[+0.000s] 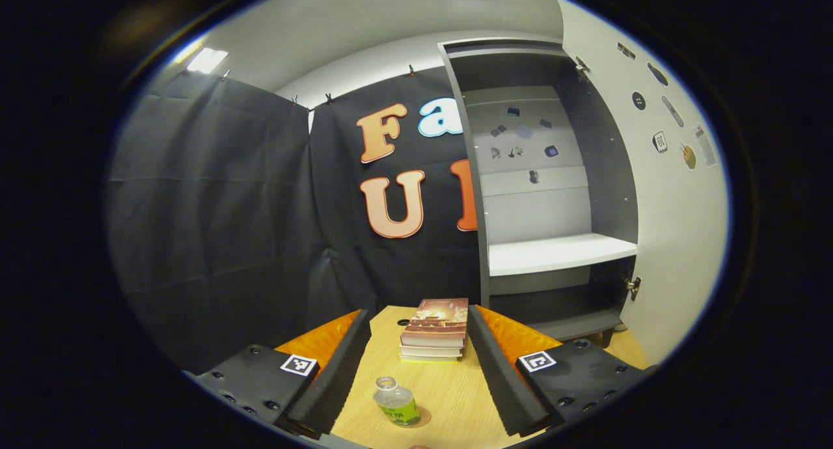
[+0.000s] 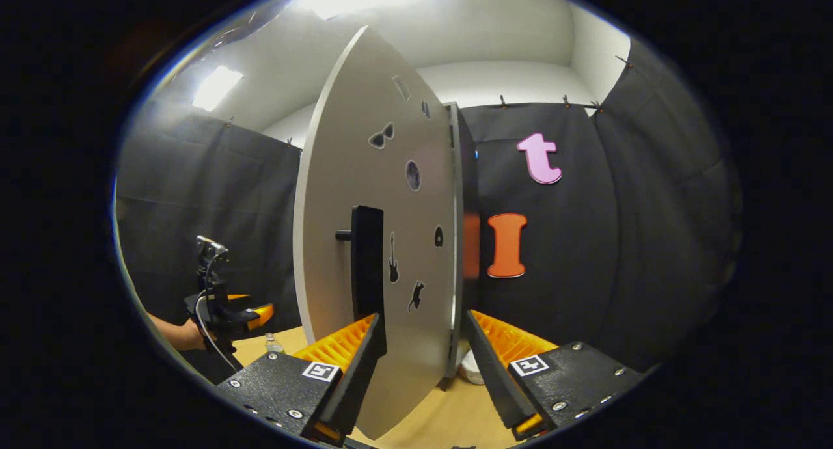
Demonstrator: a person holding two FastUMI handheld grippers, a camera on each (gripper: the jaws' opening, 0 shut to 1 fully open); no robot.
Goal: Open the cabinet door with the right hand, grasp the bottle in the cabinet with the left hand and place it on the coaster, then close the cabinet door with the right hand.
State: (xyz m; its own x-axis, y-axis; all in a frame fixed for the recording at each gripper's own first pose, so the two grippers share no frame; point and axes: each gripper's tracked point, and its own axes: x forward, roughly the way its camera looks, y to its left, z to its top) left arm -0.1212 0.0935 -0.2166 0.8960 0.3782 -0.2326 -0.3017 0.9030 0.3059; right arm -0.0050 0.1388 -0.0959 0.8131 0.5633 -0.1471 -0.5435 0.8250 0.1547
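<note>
- In the left gripper view, the left claw (image 1: pixel 416 364) is held low over the tabletop (image 1: pixel 449 397), pointed toward the cabinet (image 1: pixel 553 195).
- Its two fingers are spread wide apart, and nothing is gripped between them.
- The bottle (image 1: pixel 396 402) is seen standing upright on the tabletop, near the front edge, in the gap between the two fingers but touched by neither.
- A green label is wrapped around the bottle; its words are too small to be read.
- A stack of books (image 1: pixel 435 330) is laid farther back, toward the tabletop's far edge, in front of the cabinet.
- The cabinet door (image 1: pixel 677 195) is swung open to the right, and a white shelf (image 1: pixel 559 252) is shown inside.
- Small stickers are stuck on the door and on the cabinet's back wall.
- In the right gripper view, the right claw (image 2: pixel 423 358) is held up close to the door's outer face, with its fingers apart.
- The dark door handle (image 2: pixel 366 260) is seen just above the claw's left finger; a touch cannot be told.
- A hand (image 2: pixel 185 335) is seen at the left, holding the other gripper over the tabletop.
</note>
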